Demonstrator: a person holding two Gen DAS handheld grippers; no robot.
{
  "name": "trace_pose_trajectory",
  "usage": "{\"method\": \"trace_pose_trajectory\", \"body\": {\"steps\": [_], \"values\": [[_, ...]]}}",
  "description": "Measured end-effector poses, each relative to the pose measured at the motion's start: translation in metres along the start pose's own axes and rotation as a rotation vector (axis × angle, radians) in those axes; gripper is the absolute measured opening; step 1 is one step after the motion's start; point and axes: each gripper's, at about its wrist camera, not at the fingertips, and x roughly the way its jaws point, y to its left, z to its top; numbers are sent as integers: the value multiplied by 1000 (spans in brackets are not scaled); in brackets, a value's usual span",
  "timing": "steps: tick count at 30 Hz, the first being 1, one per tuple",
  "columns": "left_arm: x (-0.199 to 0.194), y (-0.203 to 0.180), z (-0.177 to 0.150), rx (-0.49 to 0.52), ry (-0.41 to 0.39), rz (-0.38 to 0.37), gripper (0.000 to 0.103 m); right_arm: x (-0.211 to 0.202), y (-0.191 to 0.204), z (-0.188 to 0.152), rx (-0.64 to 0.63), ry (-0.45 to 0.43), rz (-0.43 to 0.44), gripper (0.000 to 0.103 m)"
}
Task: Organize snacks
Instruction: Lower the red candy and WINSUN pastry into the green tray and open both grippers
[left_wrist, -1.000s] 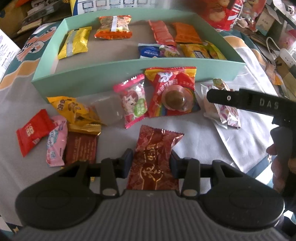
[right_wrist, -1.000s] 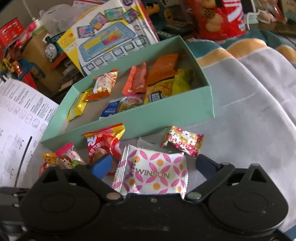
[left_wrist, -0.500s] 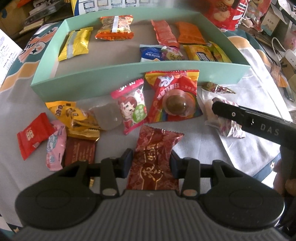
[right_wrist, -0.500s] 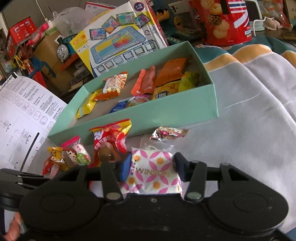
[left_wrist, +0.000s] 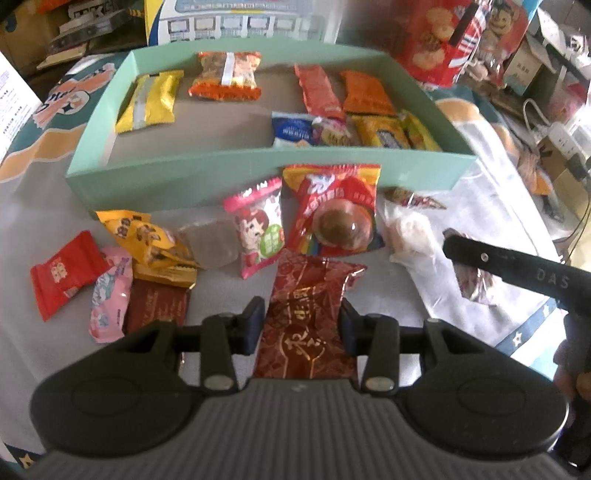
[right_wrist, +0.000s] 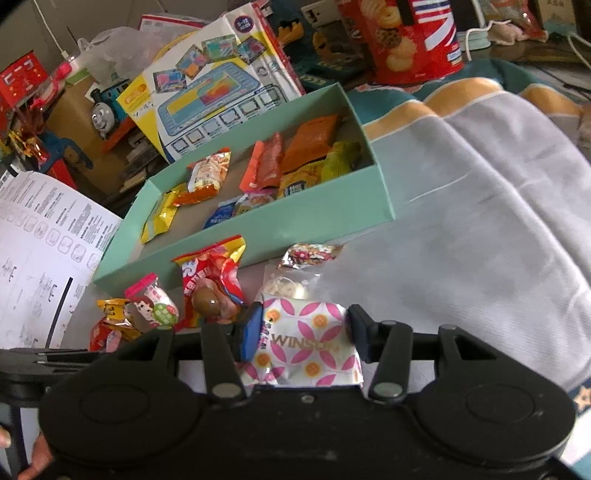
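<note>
Your left claw (left_wrist: 299, 325) pinches dark red packet (left_wrist: 306, 314); right claw (right_wrist: 301, 332) grips pink-patterned Winsun packet (right_wrist: 306, 343). Both near, short of green box (left_wrist: 258, 173) ahead, ready for dropping in.

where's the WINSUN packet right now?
Right wrist view: the WINSUN packet sits between the pads of the right hand-held gripper, bottom centre, just in front of the green box beside the red lollipop packet.
</note>
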Motion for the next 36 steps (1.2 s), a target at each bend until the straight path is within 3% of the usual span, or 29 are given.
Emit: {"method": "trace_pose_trajectory", "body": {"steps": [13,18,28,36], "values": [[-43,34,25,-67,-145,-93,41,-32,62,33,-84,-67,-26,49],[-58,52,44,-89,-204,-85,41,-27,87,56,-110,-89,-10,49],[-49,72,83,-88,-237,-55,41,13,126,99,-169,-52,24,49],[-14,80,128,-73,-207,-5,41,76,143,145,-157,3,47,49]]}}
